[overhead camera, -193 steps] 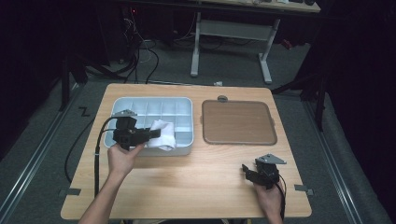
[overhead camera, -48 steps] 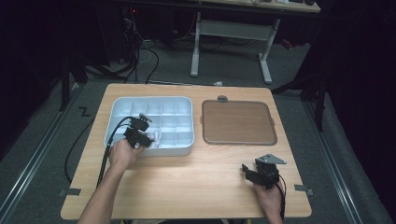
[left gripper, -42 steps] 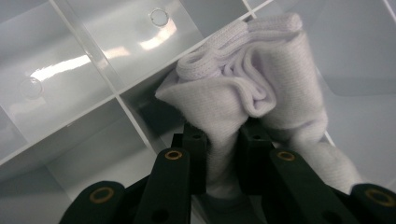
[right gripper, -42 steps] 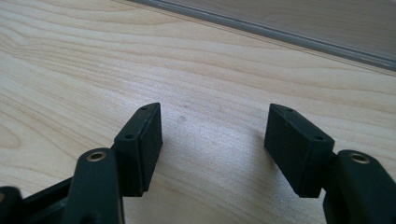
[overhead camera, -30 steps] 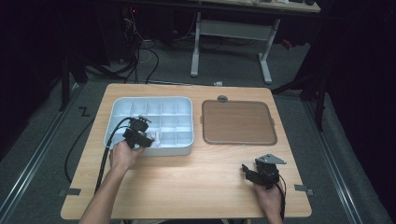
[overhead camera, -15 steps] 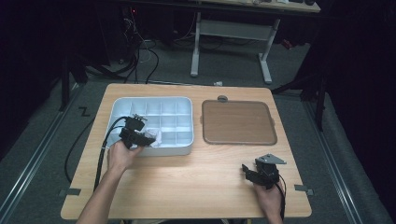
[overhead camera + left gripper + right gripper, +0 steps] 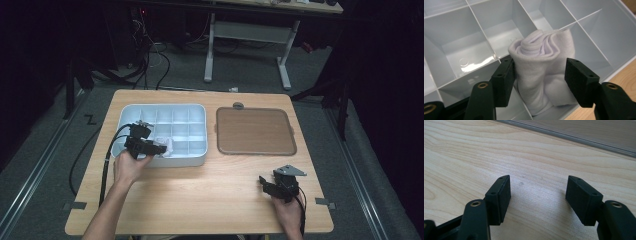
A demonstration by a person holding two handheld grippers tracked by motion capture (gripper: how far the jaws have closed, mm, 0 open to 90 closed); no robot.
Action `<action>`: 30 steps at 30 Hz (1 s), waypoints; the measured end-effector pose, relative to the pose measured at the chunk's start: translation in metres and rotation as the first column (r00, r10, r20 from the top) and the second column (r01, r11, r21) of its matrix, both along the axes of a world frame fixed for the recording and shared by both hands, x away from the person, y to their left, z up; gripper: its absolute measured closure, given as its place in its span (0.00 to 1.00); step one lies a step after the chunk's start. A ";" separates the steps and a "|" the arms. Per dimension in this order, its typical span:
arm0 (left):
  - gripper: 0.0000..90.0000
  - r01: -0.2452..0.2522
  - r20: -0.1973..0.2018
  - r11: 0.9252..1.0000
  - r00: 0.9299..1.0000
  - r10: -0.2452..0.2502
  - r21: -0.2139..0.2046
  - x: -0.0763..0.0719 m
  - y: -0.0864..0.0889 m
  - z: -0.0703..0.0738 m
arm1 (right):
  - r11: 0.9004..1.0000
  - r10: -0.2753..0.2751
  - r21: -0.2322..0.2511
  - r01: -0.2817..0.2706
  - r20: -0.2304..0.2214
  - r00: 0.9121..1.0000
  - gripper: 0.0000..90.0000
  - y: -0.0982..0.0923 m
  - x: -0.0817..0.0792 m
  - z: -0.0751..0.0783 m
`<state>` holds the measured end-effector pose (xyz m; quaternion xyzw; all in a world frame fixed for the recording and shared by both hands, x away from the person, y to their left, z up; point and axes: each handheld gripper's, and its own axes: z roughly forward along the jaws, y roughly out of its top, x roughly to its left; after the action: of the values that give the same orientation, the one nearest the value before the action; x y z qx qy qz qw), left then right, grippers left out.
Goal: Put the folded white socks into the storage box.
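A rolled white cloth (image 7: 541, 67) stands upright in a front compartment of the pale grey divided tray (image 7: 474, 27). My left gripper (image 7: 540, 75) straddles the roll. Its jaws have just been opening: the left pad still brushes the cloth and the right pad stands clear of it. In the high view the left gripper (image 7: 159, 148) hovers over the front of the tray (image 7: 197, 157), with the cloth (image 7: 165, 146) at its tips. My right gripper (image 7: 264, 184) rests on the table at the front right. In its own view the right gripper (image 7: 539, 192) is open over bare wood.
A brown flat mat (image 7: 255, 131) with a grey rim lies right of the tray. A small grey round knob (image 7: 238, 105) sits behind the mat. The left gripper's cable (image 7: 107, 160) loops off the table's left side. The tray's other compartments look empty.
Six seconds ago the cloth bulged large over the tray's front; now it sits small inside one front compartment. The left gripper has shifted slightly. The right hand has stayed in place.
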<state>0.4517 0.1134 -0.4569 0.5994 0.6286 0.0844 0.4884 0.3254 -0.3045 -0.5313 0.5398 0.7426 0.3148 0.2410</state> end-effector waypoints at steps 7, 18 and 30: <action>0.42 -0.011 0.060 0.999 0.998 0.009 0.033 -0.003 -0.012 0.011 | 1.000 0.000 -0.001 0.000 0.000 1.000 0.41 0.000 0.000 0.000; 0.50 -0.023 0.093 0.999 0.995 0.021 0.028 -0.002 -0.023 0.009 | 1.000 0.000 0.000 0.000 0.000 1.000 0.41 0.000 0.000 0.000; 0.80 -0.014 0.070 0.993 0.998 0.005 0.115 0.003 -0.031 -0.007 | 1.000 0.000 0.000 0.000 0.000 1.000 0.41 0.000 0.000 0.000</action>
<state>0.4543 0.0821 -0.4642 0.6203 0.6080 0.1439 0.4741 0.3254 -0.3045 -0.5313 0.5397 0.7427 0.3146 0.2411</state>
